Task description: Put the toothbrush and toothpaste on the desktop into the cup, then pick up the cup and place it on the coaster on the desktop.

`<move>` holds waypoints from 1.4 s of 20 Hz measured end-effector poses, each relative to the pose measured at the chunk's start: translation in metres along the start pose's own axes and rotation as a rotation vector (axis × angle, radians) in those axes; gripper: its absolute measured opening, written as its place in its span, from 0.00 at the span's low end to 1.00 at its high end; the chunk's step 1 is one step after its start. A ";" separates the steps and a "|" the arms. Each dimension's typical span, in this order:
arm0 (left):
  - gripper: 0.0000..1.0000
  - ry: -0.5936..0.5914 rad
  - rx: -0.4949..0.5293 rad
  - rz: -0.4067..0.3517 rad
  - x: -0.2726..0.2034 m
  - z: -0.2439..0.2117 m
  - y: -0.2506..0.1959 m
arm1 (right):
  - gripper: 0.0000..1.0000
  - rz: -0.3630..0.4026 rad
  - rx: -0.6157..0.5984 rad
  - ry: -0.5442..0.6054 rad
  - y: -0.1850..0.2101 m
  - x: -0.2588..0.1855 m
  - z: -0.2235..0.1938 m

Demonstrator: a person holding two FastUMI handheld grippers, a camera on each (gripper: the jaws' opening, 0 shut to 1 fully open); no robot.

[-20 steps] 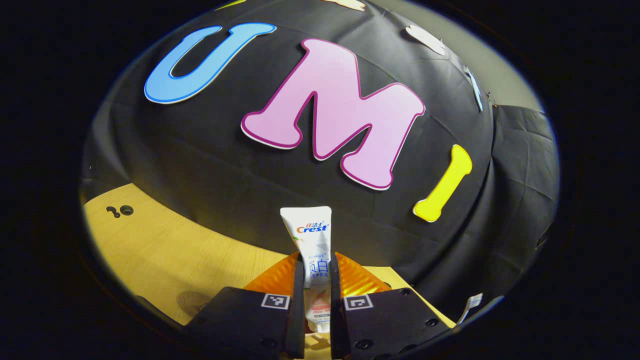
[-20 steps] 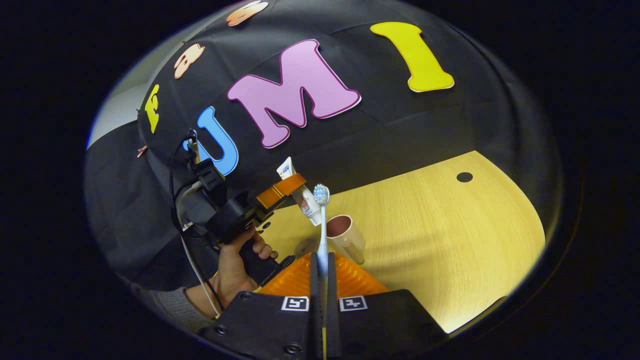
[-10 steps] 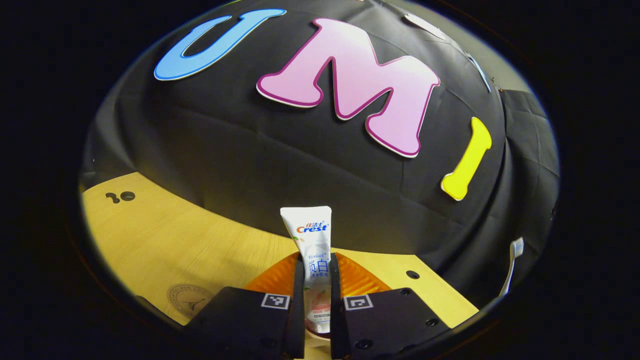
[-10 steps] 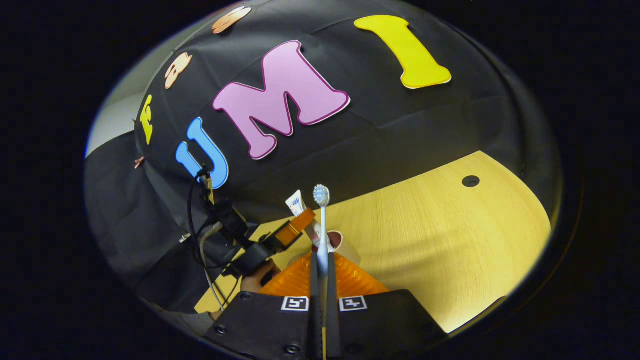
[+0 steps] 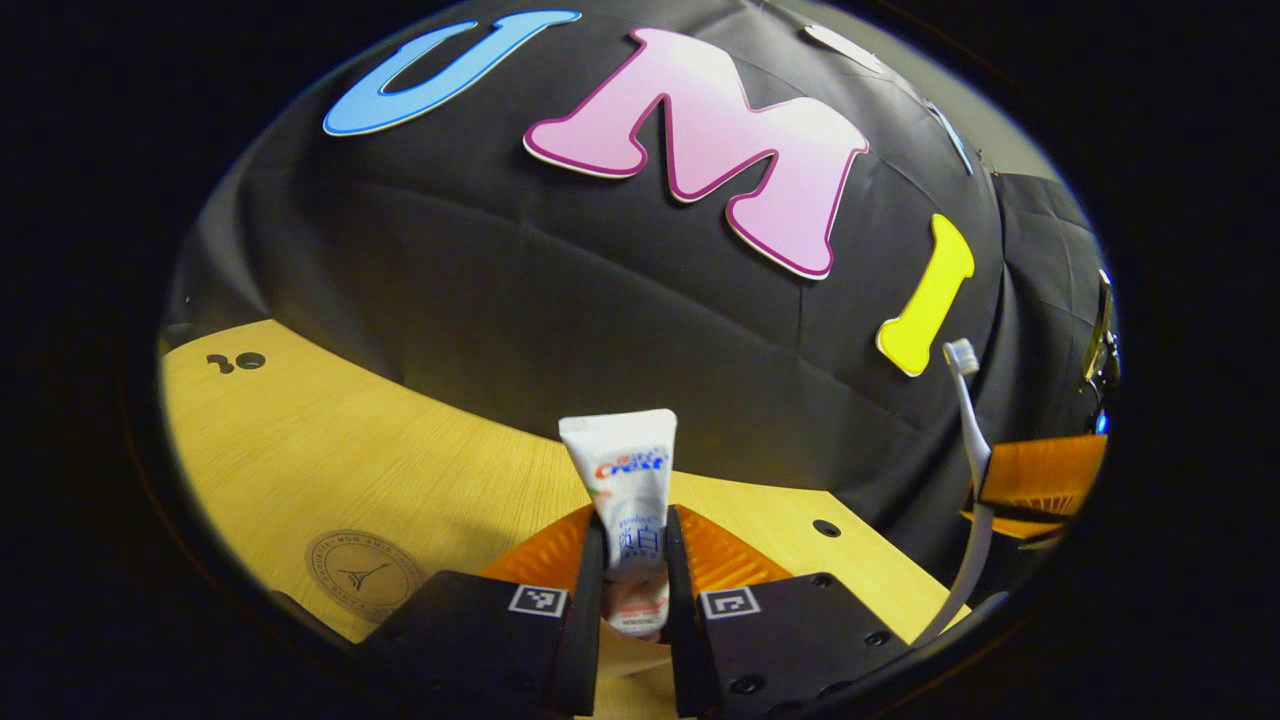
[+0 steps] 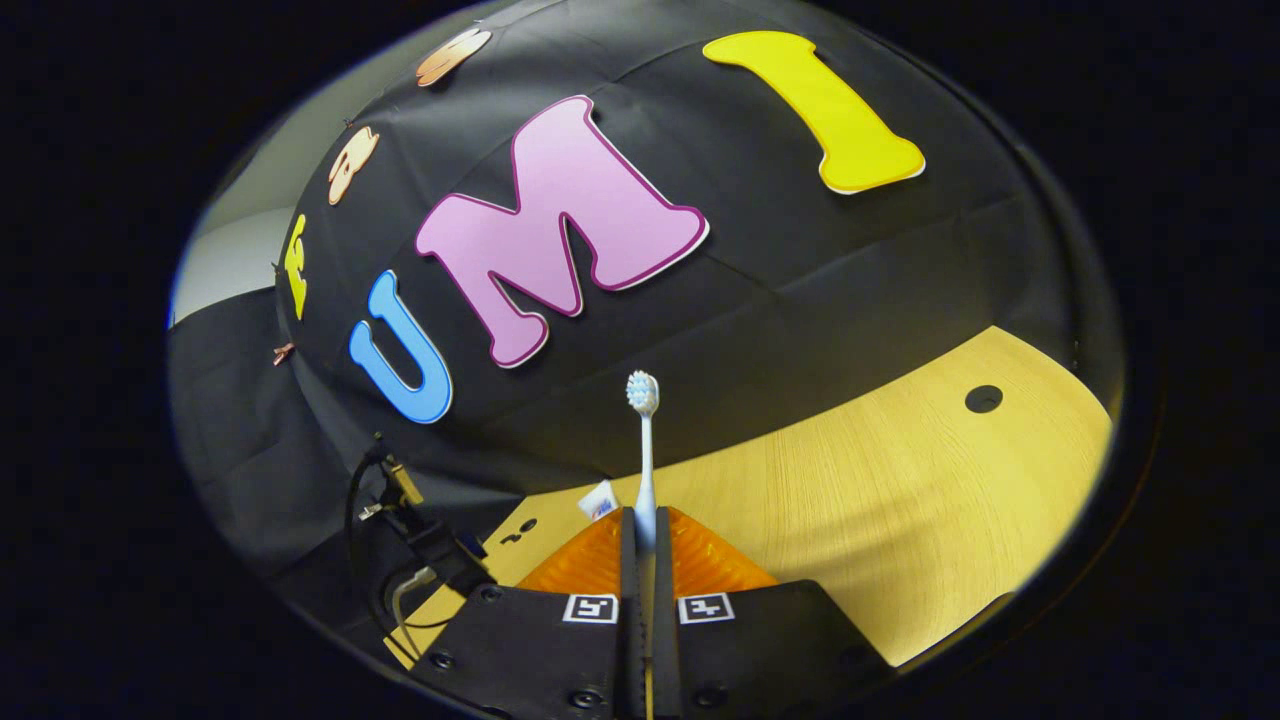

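We find the left gripper (image 5: 634, 560) pinching the toothpaste tube (image 5: 625, 480) upright above the desktop (image 5: 330, 450); the right gripper (image 6: 645, 560) clamps the toothbrush (image 6: 643, 440). We advise lowering each vertically, releasing only inside the cup.

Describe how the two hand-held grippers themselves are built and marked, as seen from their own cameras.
The left hand-held gripper and the right hand-held gripper match: a matte black, angular two-part body with screw heads, a small square black-and-white coded marker on each half, and ribbed translucent orange plastic panels behind the fingers. In the right gripper view, black and grey cables trail from the left unit.
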State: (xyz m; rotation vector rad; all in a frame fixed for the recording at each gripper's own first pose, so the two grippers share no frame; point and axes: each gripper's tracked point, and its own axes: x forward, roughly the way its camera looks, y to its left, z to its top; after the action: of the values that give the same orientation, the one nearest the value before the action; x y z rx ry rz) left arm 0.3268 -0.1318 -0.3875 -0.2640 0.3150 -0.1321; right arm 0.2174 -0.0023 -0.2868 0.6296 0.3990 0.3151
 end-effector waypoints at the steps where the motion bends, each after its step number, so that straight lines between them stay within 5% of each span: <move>1: 0.30 -0.003 -0.005 -0.003 -0.001 -0.001 0.000 | 0.07 0.004 0.007 -0.017 0.000 0.006 0.004; 2: 0.51 -0.006 -0.009 -0.002 -0.001 0.000 0.001 | 0.07 0.006 0.016 -0.031 -0.001 0.012 0.007; 4: 0.56 -0.013 -0.018 0.004 -0.003 0.002 0.003 | 0.07 0.007 0.026 -0.053 -0.005 0.023 0.011; 5: 0.47 -0.021 -0.015 0.008 -0.006 0.004 0.004 | 0.07 0.007 0.028 -0.064 -0.006 0.029 0.012; 13: 0.52 -0.092 0.079 0.005 -0.058 0.032 0.005 | 0.07 0.014 0.039 -0.086 -0.001 0.074 -0.006; 28: 0.52 -0.007 0.031 0.040 -0.129 -0.004 0.027 | 0.07 -0.058 -0.147 -0.020 -0.018 0.098 -0.071</move>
State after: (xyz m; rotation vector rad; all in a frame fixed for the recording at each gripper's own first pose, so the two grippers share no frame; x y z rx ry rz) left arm 0.2059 -0.0852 -0.3608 -0.2270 0.3110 -0.0961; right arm 0.2739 0.0586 -0.3764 0.4766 0.3708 0.2803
